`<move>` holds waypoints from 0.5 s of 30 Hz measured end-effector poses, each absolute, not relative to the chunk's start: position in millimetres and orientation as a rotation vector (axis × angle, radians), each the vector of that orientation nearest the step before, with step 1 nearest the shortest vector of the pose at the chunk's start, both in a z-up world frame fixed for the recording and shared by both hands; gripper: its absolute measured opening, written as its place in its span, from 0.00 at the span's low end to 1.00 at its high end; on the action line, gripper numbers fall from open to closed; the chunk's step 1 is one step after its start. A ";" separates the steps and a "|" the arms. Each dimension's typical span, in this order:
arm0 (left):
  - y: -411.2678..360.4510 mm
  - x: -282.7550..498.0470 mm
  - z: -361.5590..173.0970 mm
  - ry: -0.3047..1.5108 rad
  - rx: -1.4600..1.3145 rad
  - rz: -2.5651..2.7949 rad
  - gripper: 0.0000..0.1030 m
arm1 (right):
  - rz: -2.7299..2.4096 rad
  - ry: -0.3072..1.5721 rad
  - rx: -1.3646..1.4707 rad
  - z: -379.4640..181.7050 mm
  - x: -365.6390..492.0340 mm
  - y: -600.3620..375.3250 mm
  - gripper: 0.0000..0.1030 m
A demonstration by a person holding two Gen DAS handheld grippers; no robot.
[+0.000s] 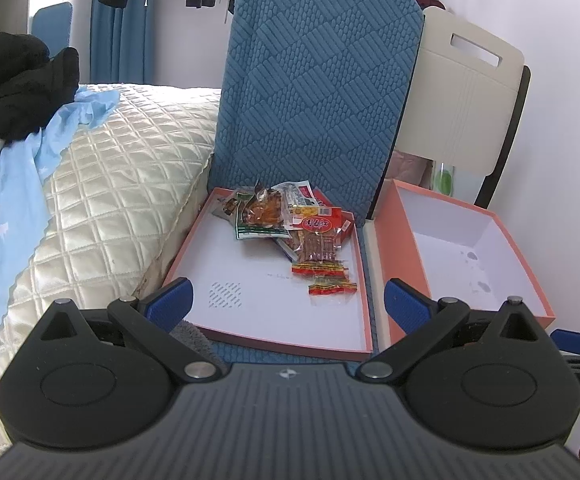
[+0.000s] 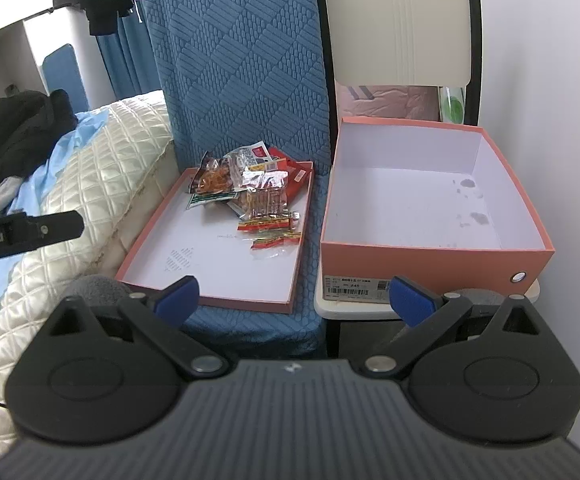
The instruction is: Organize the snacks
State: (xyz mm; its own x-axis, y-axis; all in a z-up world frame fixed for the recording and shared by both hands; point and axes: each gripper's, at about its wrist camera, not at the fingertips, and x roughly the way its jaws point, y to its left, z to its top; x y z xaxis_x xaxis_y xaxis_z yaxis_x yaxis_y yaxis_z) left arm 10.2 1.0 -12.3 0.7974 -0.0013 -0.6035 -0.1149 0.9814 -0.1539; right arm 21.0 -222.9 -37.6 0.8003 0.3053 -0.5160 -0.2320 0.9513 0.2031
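Observation:
A heap of snack packets (image 1: pixel 290 224) (image 2: pixel 250 188) lies at the far end of a shallow orange box lid (image 1: pixel 226 312) (image 2: pixel 158 256) on a blue-covered chair seat. Small red and yellow packets (image 1: pixel 323 276) (image 2: pixel 274 230) trail off its near side. Right of the lid stands a deeper orange box (image 1: pixel 405 240) (image 2: pixel 429 256) with a white, stained, bare floor. My left gripper (image 1: pixel 286 302) is open, hovering short of the lid's near edge. My right gripper (image 2: pixel 293 300) is open too, back from the gap between lid and box. Neither holds anything.
A cream quilted bed (image 1: pixel 102 184) (image 2: pixel 90 184) with blue cloth and black clothing presses against the chair's left side. The blue chair back (image 1: pixel 313 80) (image 2: pixel 238 52) rises behind the lid. A cream chair (image 1: pixel 473 92) and white wall stand right. The left tool's body (image 2: pixel 22 234) pokes in.

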 end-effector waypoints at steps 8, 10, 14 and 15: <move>2.3 15.9 -27.6 0.671 -0.191 0.075 1.00 | 0.271 0.604 0.138 -45.0 26.2 -221.3 1.00; 3.6 18.9 -30.8 0.669 -0.190 0.080 1.00 | 0.273 0.606 0.126 -47.9 28.4 -219.0 1.00; 6.1 29.1 -37.8 0.670 -0.175 0.093 1.00 | 0.292 0.616 0.113 -51.6 36.2 -214.0 1.00; 6.9 32.0 -39.2 0.671 -0.174 0.096 1.00 | 0.291 0.616 0.105 -52.4 38.1 -211.8 1.00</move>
State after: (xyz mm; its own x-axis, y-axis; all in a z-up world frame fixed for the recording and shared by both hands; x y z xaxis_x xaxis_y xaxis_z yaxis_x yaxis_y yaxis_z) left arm 32.0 6.9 -39.2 0.7794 0.0326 -0.6257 -0.1449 0.9810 -0.1294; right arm 38.1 -211.8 -52.4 0.7771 0.2997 -0.5534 -0.2379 0.9540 0.1826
